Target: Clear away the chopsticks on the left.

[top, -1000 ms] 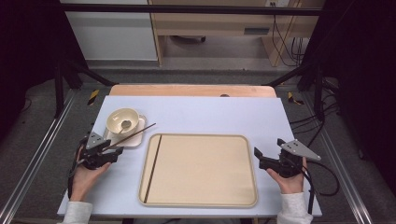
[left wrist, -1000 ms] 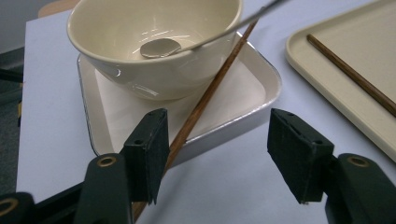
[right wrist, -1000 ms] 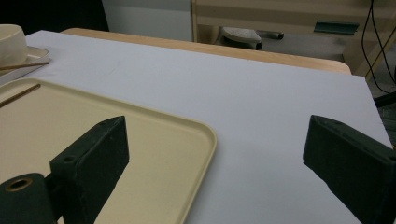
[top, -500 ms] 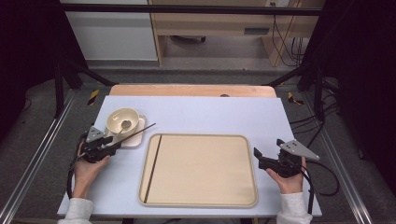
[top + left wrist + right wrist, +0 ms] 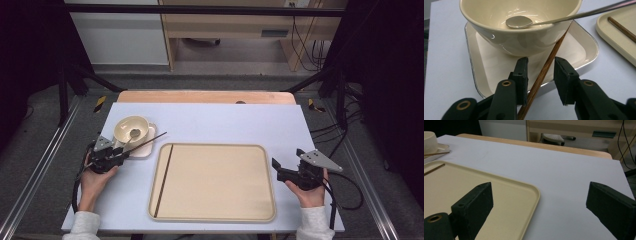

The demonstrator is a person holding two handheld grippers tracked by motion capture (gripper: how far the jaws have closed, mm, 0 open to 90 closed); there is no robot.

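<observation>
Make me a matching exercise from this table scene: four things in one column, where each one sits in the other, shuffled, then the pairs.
Things:
1. spoon
2. bowl
3. chopstick on the dish
4. second chopstick

Places:
A. on the square dish
B. on the left part of the big tray
C. between the left gripper's jaws, leaning on the dish rim
D. inside the bowl

Pairs: 1-D, 2-A, 3-C, 4-B

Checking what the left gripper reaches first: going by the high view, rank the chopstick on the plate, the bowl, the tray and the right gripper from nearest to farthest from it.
From the left gripper:
1. Chopstick, between its jaws.
2. Bowl, just beyond, on the plate.
3. Tray, middle of the table.
4. Right gripper, past the tray's far edge.
</observation>
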